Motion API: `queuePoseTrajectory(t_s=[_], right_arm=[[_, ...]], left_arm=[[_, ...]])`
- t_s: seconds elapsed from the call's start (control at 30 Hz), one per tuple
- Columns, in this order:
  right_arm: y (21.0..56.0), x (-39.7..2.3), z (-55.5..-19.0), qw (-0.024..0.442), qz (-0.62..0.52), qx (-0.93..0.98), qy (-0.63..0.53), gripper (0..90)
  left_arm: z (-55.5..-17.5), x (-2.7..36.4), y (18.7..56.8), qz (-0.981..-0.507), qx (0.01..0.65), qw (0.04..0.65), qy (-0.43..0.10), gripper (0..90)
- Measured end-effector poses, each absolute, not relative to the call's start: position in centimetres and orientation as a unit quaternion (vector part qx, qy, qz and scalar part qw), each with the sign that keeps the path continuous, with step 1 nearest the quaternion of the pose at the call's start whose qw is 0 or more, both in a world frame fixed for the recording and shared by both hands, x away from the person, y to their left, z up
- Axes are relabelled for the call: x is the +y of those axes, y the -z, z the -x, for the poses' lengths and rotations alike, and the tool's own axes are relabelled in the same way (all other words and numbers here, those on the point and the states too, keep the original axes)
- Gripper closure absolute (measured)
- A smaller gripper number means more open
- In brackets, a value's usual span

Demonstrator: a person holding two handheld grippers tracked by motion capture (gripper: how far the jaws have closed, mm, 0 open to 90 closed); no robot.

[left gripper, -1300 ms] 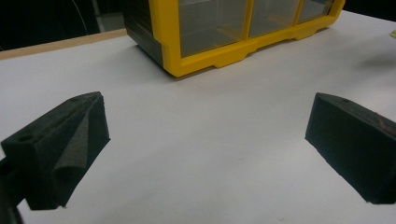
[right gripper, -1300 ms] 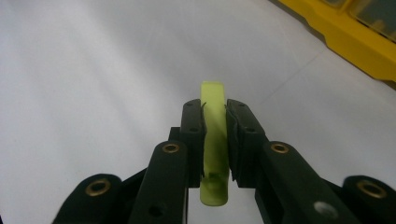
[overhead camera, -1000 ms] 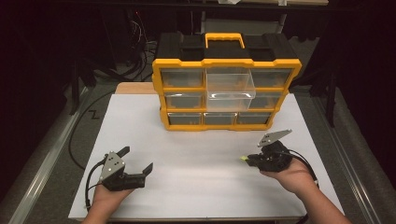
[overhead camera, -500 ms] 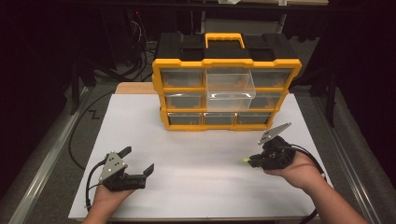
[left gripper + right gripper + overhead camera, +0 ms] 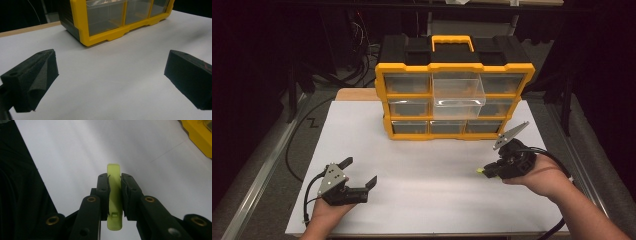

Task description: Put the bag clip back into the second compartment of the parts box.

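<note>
One yellow organizer (image 5: 452, 95), one drawer (image 5: 458, 92) pulled out, left claw (image 5: 360, 172) apart, right claw (image 5: 115, 182) clamped on one green strip (image 5: 114, 195).

Right hand-held gripper (image 5: 490, 170) slightly rightward.

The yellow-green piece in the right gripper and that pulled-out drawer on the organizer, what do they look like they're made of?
The yellow-green piece looks like moulded plastic, matte and slightly translucent, with a small moulded notch. The pulled-out drawer looks like clear, glossy hard plastic: you can see through it, and its rim catches the light.

workshop bench (yellow parts organizer (image 5: 453, 95), cables (image 5: 357, 65))
</note>
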State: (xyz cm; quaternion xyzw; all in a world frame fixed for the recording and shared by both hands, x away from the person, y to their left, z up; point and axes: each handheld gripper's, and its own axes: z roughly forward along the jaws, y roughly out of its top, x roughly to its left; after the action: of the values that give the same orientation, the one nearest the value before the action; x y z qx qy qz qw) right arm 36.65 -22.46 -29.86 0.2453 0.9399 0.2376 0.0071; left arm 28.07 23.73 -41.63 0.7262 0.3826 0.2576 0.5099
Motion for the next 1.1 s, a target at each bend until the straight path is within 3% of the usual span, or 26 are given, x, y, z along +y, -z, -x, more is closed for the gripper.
queuePoseTrajectory(t_s=[1.1], right_arm=[[21.6, -20.4, -37.5, 0.018, -0.209, 0.952, -0.223, 79.1]], left_arm=[[-27.9, 23.8, 41.5, -0.725, 0.375, 0.518, -0.256, 0.4]])
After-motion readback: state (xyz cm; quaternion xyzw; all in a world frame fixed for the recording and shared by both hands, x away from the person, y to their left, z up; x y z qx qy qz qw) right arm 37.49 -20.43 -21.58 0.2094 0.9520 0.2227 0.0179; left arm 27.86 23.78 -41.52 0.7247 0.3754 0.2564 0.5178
